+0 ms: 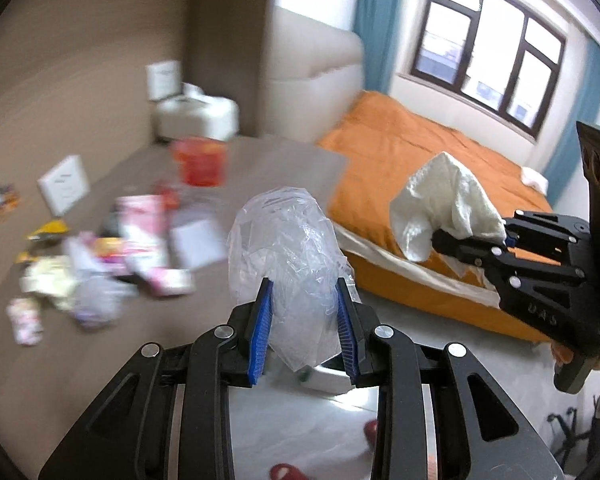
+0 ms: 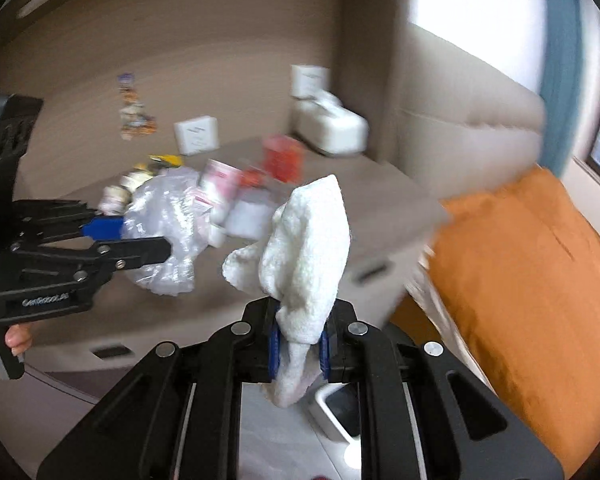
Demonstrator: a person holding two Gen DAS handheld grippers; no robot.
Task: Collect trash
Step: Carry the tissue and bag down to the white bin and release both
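Both tools loaded, bin's right underneath

Left tool (image 1: 305, 320) is clamped on a crumpled clear plastic bag (image 1: 288, 248), right tool (image 2: 300, 340) on a wadded white paper towel (image 2: 308, 248). The white open-top trash bin (image 2: 336, 408) sits straight below them, closest to the right one; other wrappers remain on the bench (image 2: 380, 200).

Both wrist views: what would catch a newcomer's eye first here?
The left tool grips a crumpled clear plastic bag, raised in front of the desk. Beside it, the right tool pinches a wadded white paper towel. Behind them, a blurred heap of colourful wrappers litters the desk, and an orange bed fills the right side under the window.
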